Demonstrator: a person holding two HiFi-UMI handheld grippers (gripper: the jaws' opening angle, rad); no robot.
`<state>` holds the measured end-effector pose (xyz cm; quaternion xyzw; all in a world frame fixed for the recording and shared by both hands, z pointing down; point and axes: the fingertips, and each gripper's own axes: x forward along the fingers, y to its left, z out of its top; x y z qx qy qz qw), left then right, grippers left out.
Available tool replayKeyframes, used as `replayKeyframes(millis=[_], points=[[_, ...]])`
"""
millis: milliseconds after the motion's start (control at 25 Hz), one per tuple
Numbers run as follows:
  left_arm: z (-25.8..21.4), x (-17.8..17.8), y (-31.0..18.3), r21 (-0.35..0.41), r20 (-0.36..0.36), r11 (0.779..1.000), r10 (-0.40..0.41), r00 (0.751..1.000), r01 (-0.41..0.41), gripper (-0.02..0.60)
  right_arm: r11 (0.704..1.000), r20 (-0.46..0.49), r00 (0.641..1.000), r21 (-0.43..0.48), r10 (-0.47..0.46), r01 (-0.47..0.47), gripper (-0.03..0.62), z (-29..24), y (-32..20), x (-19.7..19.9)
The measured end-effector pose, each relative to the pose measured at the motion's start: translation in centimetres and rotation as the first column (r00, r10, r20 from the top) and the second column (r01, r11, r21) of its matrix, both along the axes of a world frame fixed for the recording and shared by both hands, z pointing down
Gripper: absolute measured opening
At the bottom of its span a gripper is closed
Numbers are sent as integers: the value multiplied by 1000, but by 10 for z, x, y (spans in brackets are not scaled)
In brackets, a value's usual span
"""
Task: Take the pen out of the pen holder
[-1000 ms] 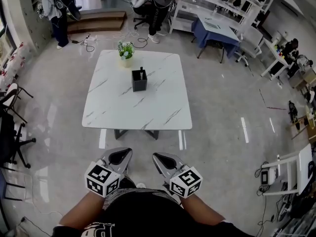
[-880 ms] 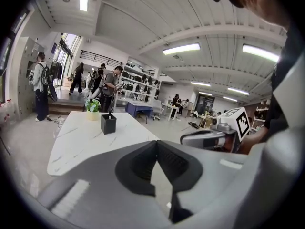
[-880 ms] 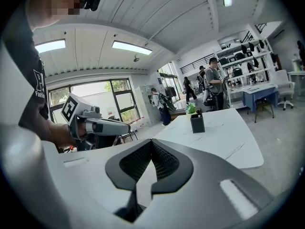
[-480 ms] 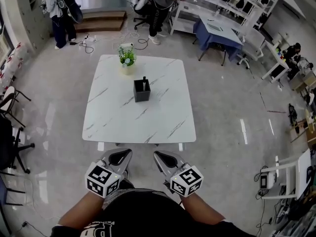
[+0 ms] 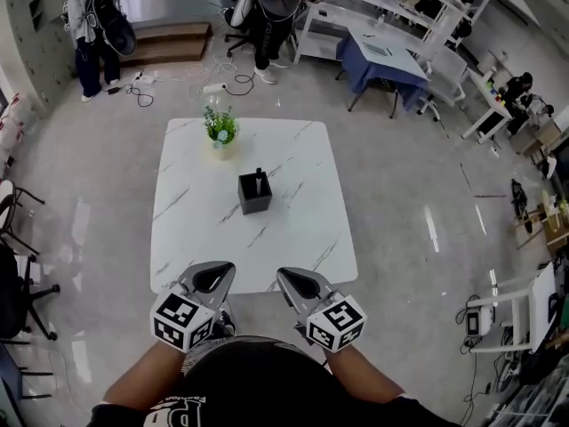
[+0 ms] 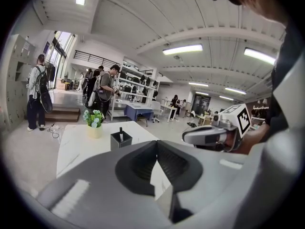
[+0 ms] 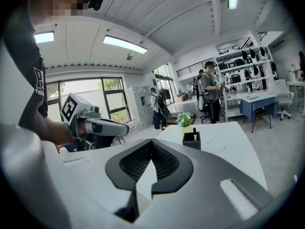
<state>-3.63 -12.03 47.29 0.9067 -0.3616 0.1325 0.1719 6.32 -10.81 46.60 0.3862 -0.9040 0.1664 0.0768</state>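
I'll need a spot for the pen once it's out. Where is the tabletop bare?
Most of the table is bare: the wide near strip between the pen holder and the front edge, plus the margins either side of it. Only the far edge, left of centre, is taken, by the flower pot.

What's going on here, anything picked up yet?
Nothing picked up yet. A person stands at the near edge of the white marble-patterned table, a gripper in each hand held low by the body. The left gripper and right gripper are both shut and empty. The black square pen holder sits near the table's middle with the dark pen upright inside, untouched. A small potted plant stands beyond it. Neither gripper is near the holder.
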Motion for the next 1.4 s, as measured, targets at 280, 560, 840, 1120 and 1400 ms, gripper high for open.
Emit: replayKeyframes(millis=[280, 560, 840, 1120, 1400], points=[[1, -27, -64, 8, -2, 999, 34, 999, -34, 57, 999, -9, 999, -7, 49, -49, 0, 6, -63, -23], [7, -49, -107, 11, -7, 998, 60, 998, -60, 57, 997, -24, 997, -9, 74, -74, 0, 12, -103, -46], [17, -57, -123, 0, -15, 996, 91, 996, -91, 57, 994, -30, 994, -24, 102, -103, 0, 17, -119, -55], [26, -49, -125, -18, -18, 996, 91, 996, -92, 57, 995, -36, 995, -18, 95, -95, 0, 17, -124, -51], [23, -36, -132, -15, -17, 1000, 20, 1000, -20, 57, 999, -46, 998, -5, 39, -39, 0, 12, -140, -29]])
